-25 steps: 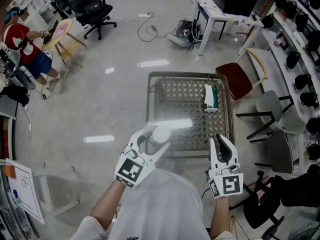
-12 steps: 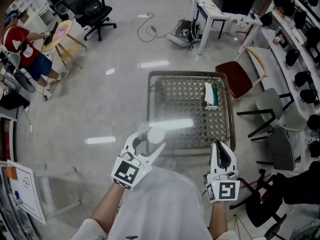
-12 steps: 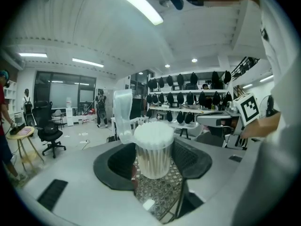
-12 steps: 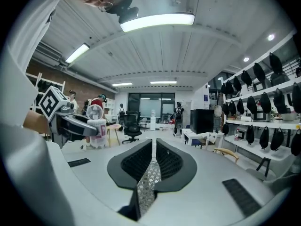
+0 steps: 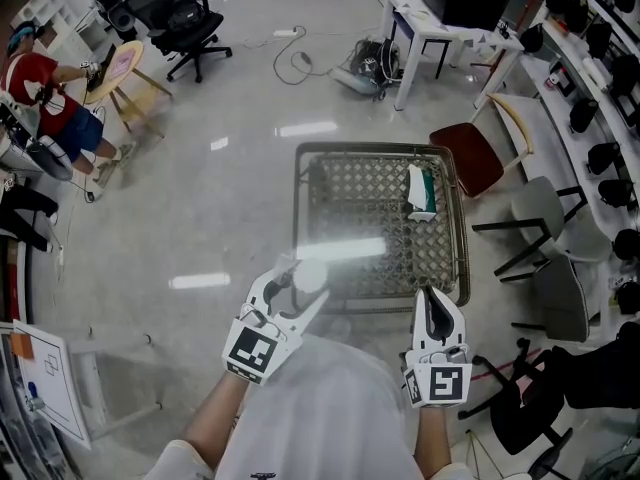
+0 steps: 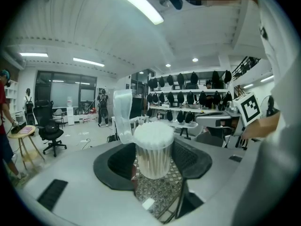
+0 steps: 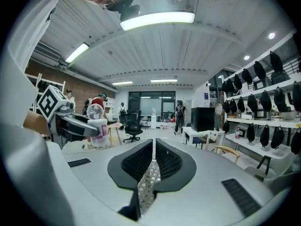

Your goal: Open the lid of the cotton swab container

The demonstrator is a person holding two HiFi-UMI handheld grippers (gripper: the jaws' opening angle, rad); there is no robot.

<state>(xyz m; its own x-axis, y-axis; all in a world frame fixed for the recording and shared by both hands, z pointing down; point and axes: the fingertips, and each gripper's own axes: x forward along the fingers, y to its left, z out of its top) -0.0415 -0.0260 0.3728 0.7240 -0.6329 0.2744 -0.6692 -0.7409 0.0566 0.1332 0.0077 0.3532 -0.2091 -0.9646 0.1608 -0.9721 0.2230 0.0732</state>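
The left gripper [image 5: 298,288] grasps the cotton swab container [image 6: 154,160], a clear round tub held upright between its wide-set jaws, with one pad on each side of its lower wall. The tub is packed full of cotton swabs [image 6: 154,134]. Their sticks show through the wall and their white tips form a dome level with the rim. The clear lid [image 6: 121,115] is already flipped open. It stands up from the left side of the rim and is joined to the tub there.

In the head view the container hangs in the air over the near left corner of a metal lattice table [image 5: 376,149], close in front of the person's body.

The right gripper [image 5: 432,300] is clenched on nothing. Its two black ribbed pads [image 7: 140,163] lie almost together, with only a thin slit between them showing the lattice below. It is held to the right of the container and well apart from it, above the table's near right corner.

The table has a raised rim, and a white and green item [image 5: 420,190] lies on its far right part; what it is cannot be told.

Around the table, on the glossy floor, are a red-brown chair [image 5: 468,160] to the right, a white desk [image 5: 432,30] beyond it and a black office chair [image 5: 188,23] at the far left.
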